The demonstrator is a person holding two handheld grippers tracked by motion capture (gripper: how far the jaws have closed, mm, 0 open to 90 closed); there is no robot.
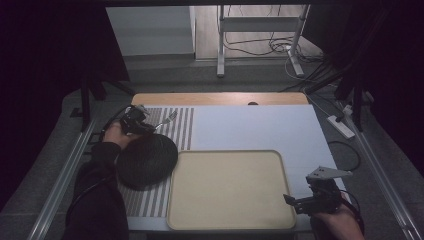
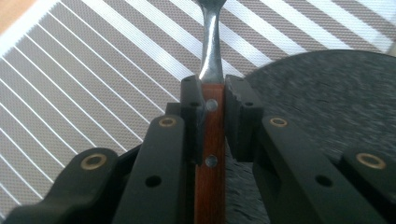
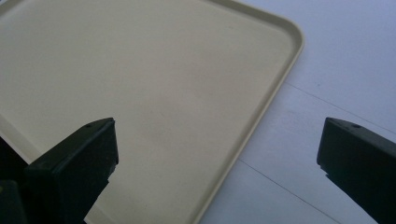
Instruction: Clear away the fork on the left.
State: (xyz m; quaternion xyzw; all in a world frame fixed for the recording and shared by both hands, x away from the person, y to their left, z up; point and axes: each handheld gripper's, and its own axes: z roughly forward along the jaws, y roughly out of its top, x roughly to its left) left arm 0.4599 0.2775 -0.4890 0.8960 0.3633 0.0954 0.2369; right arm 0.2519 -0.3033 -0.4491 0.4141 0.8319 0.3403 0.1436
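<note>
My left gripper (image 1: 146, 125) is shut on the wooden handle of a fork (image 1: 167, 120) at the table's far left. In the left gripper view the pads (image 2: 192, 112) clamp the riveted brown handle, and the fork's metal neck (image 2: 211, 56) sticks out past the left gripper (image 2: 215, 93). It hangs over a striped placemat (image 2: 93, 84) beside a dark round plate (image 2: 327, 102). The plate (image 1: 147, 160) lies on the placemat (image 1: 182, 125), just left of a beige tray (image 1: 227, 152). My right gripper (image 1: 295, 202) stands open at the tray's near right corner. Nothing lies between the right gripper's (image 3: 219, 135) fingers.
The tray (image 3: 275, 93) holds nothing and lies on a white sheet (image 1: 260, 125) over the wooden table (image 1: 220, 98). Metal rails (image 1: 65, 175) run along both table sides. A power strip (image 1: 341, 126) and cables lie on the floor at the right.
</note>
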